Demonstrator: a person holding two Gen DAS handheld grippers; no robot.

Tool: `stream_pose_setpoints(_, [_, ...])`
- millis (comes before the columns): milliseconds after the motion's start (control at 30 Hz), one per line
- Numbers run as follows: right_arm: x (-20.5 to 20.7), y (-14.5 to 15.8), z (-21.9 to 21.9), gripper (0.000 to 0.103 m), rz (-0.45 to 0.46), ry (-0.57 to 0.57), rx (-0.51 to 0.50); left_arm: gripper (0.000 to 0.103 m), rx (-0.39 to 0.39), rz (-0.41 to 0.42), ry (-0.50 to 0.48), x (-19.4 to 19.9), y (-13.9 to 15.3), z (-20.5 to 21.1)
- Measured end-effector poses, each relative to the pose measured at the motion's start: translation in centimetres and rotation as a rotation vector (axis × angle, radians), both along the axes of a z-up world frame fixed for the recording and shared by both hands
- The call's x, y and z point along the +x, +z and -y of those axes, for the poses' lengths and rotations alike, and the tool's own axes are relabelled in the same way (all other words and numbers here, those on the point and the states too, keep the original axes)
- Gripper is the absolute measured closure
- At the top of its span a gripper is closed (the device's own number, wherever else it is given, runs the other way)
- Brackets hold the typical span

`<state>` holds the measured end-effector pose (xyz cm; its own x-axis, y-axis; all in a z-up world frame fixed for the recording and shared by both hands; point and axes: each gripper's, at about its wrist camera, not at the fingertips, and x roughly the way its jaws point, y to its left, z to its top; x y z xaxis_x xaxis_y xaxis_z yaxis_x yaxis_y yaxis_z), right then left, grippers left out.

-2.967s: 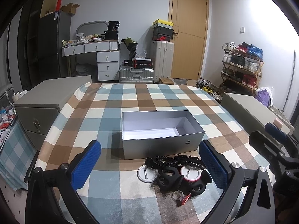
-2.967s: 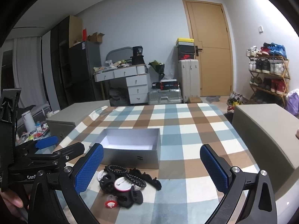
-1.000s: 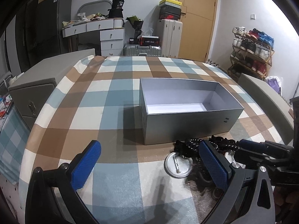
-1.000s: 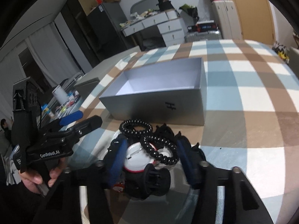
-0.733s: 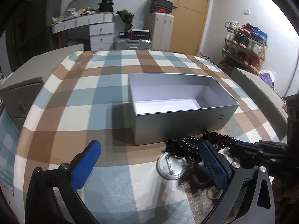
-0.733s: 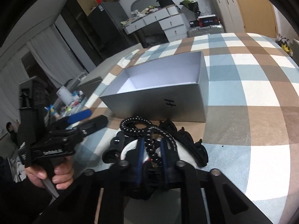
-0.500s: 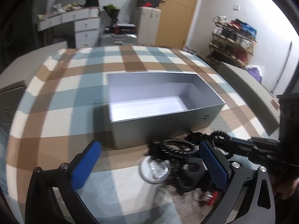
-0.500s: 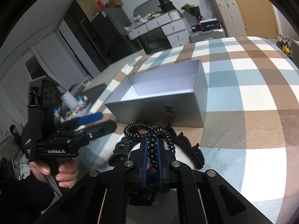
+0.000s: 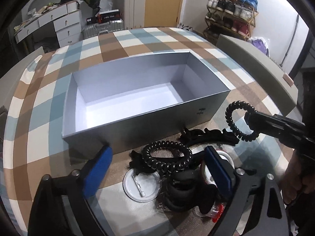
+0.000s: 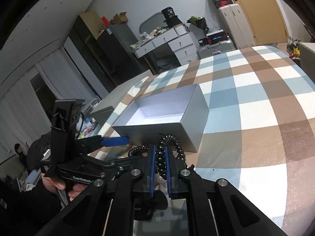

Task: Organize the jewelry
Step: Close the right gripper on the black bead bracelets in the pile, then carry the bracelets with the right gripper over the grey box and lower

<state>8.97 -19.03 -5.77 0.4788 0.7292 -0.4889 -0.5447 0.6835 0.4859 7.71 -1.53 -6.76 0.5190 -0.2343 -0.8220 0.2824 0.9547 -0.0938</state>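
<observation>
Left wrist view: pile of dark clips, a round pin badge (image 9: 142, 186) and a second coiled hair tie (image 9: 167, 156) on the checked cloth (image 9: 51, 106), just in front of the open grey box (image 9: 137, 125).
Right wrist view: the person's hand (image 10: 59, 185) on the left gripper's handle.
Right gripper (image 10: 159, 164): pads clamped on a black coiled hair tie (image 10: 169, 137), lifted beside the box's near corner.
Left gripper (image 9: 157, 165): jaws closing, the second tie between them, untouched.
</observation>
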Motion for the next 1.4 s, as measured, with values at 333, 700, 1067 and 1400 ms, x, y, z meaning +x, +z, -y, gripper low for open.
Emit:
stream_pose_setpoints(333, [0.1, -0.4, 0.4, 0.094, -0.017, -0.003, 0.019, 0.055, -0.01, -0.062, -0.031, 0.0, -0.3, 0.5])
stream_pose_setpoints(700, [-0.6, 0.2, 0.4, 0.094, 0.002, -0.02, 0.012, 0.064, -0.028, -0.047, -0.023, -0.7, 0.1, 0.1])
stream_pose_setpoints(1067, [-2.0, 2.1, -0.6, 0.094, 0.045, -0.021, 0.001, 0.066, -0.081, 0.013, -0.017, -2.6, 1.9, -1.1])
stream_pose_setpoints(1400, [-2.1, 4.3, -2.6, 0.094, 0.083, 0.0, -0.012, 0.068, -0.112, 0.119, -0.026, -3.0, 4.8, -1.9])
